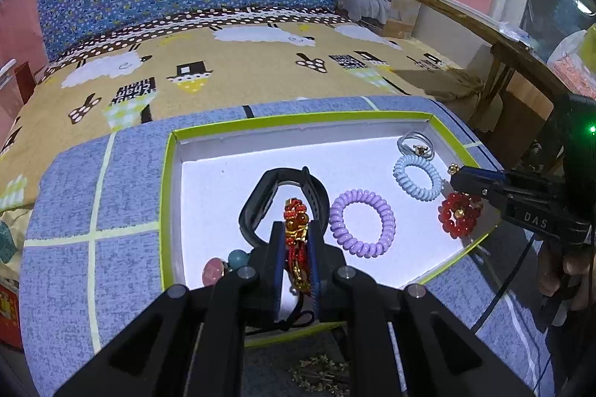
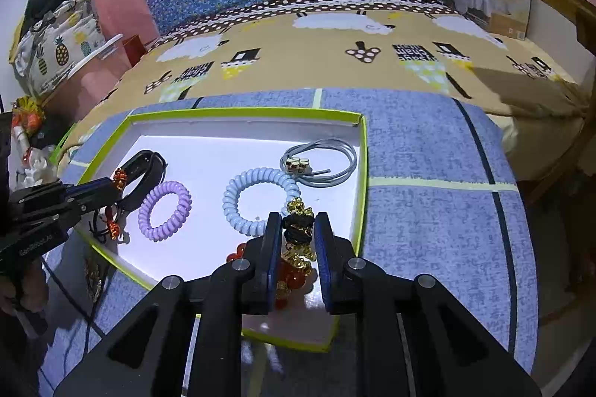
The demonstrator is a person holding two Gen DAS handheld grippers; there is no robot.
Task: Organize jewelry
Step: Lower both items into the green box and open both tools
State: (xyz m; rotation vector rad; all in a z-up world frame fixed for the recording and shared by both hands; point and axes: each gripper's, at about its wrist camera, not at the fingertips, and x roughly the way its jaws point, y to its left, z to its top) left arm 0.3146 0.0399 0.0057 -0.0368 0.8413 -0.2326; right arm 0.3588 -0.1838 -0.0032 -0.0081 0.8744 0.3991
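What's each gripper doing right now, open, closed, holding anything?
Left gripper: closed on the red and gold bracelet.
Right gripper: black and gold piece between the jaws; grip cannot be told.

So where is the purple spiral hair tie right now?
The purple spiral hair tie lies flat on the white floor of the green-rimmed tray, near the middle, between the black watch band on its left and the pale blue spiral hair tie on its right.
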